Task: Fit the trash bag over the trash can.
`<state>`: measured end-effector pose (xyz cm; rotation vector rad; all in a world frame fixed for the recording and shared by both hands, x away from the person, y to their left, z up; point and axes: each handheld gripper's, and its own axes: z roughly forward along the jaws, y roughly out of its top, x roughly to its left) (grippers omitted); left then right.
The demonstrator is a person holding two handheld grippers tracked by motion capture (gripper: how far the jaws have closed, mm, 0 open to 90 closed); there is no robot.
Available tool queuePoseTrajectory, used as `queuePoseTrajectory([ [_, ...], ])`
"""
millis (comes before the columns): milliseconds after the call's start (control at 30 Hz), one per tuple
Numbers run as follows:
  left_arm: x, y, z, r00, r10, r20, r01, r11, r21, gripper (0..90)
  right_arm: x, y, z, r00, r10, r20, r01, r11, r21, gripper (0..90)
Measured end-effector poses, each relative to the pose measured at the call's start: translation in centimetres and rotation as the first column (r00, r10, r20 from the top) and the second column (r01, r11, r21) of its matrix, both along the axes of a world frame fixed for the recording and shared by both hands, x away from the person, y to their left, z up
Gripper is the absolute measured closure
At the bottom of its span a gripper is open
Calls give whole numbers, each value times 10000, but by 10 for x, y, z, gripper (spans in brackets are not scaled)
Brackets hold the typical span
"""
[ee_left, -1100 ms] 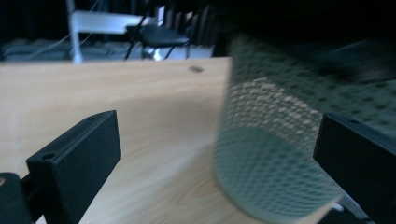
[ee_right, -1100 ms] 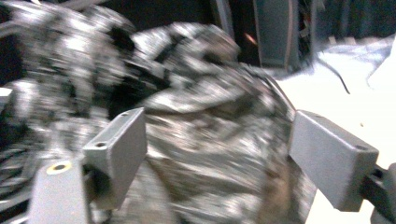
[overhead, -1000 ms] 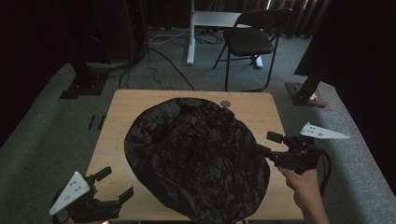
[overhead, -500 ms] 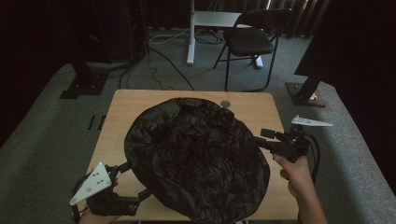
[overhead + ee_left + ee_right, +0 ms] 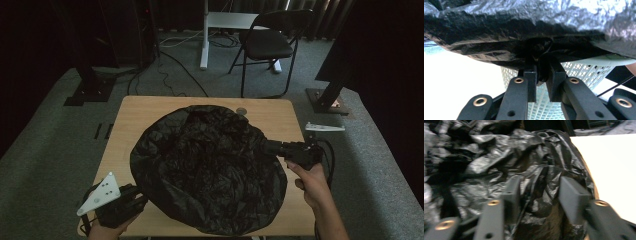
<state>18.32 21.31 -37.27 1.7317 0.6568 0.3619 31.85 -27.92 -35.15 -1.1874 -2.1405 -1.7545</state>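
Bag (image 5: 207,170) drapes a white basket (image 5: 579,72) mid-table. Left gripper (image 5: 541,75) has just closed on its near rim film; right gripper (image 5: 537,192), half open and closing, straddles a fold unpinched. Next, I judge: finish that pinch, then pull both edges.

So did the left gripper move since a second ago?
Yes. The left gripper slid right along the table's near edge to the black bag, jaws just closing on its rim.
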Motion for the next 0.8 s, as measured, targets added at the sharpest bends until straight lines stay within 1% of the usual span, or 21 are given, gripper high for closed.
queuePoseTrajectory([
  [33, 0, 0, -1, 10000, 23, 19, -23, 10000, -5, 845, 0, 0, 0, 10000, 96, 11, -97, 9999, 117, 657],
  [67, 0, 1, -1, 10000, -6, 9, 6, 10000, 2, 870, -1, 0, 2, 9997, 226, 83, -228, 9995, 237, 693],
  [133, -2, 0, -2, 9999, -73, 79, 73, 9999, 81, 871, -4, 1, 6, 9995, 3, 328, -1, 10000, -78, 722],
  [167, -3, 0, -2, 9999, -74, 104, 73, 9999, 124, 886, -7, 1, 10, 9983, -202, 556, 215, 9995, -223, 812],
  [200, -4, 0, -1, 9999, -87, 134, 85, 9998, 156, 886, -8, -2, 12, 9968, -421, 677, 437, 9988, -217, 864],
  [233, -5, 0, -1, 9998, -110, 152, 108, 9998, 162, 886, -10, -3, 14, 9947, -654, 793, 679, 9973, -294, 876],
  [267, -6, 0, -1, 9998, -113, 166, 110, 9998, 188, 891, -12, -4, 15, 9922, -812, 941, 866, 9947, -546, 895],
  [300, -6, -1, -1, 9998, -181, 130, 178, 9996, 220, 892, -13, -4, 15, 9907, -868, 1049, 952, 9924, -775, 897],
  [333, -6, -1, -2, 9995, -295, 140, 290, 9991, 302, 895, -14, -4, 14, 9902, -885, 1080, 975, 9919, -816, 898],
  [367, -7, -1, -2, 9996, -262, 132, 257, 9991, 340, 895, -15, -4, 13, 9902, -924, 1048, 1013, 9913, -837, 899],
  [433, -7, -1, -4, 9991, -427, 32, 425, 9985, 355, 899, -16, -5, 11, 9874, -1107, 1132, 1221, 9875, -998, 900],
  [467, -7, -2, -6, 9991, -434, -35, 435, 9983, 376, 899, -16, -6, 10, 9865, -1203, 1112, 1321, 9855, -1063, 899],
  [567, -9, -1, -12, 9975, -648, -276, 661, 9965, 520, 900, -15, -7, 4, 9822, -1501, 1130, 1653, 9763, -1397, 899],
  [633, -9, 0, -17, 9944, -900, -557, 930, 9943, 529, 900, -14, -7, -2, 9816, -1586, 1060, 1745, 9711, -1630, 900],
  [667, -10, 0, -20, 9931, -957, -682, 1000, 9930, 630, 900, -13, -7, -5, 9814, -1608, 1051, 1777, 9676, -1794, 899],
  [700, -9, -1, -23, 9913, -1007, -851, 1076, 9908, 818, 900, -13, -6, -8, 9804, -1675, 1039, 1855, 9625, -1982, 900],
  [733, -9, -1, -28, 9887, -1073, -1049, 1173, 9886, 947, 900, -12, -6, -11, 9798, -1733, 1000, 1912, 9583, -2125, 899],
  [800, -8, -3, -37, 9819, -1248, -1427, 1420, 9829, 1174, 900, -11, -5, -17, 9801, -1787, 861, 1940, 9541, -2283, 899],
])
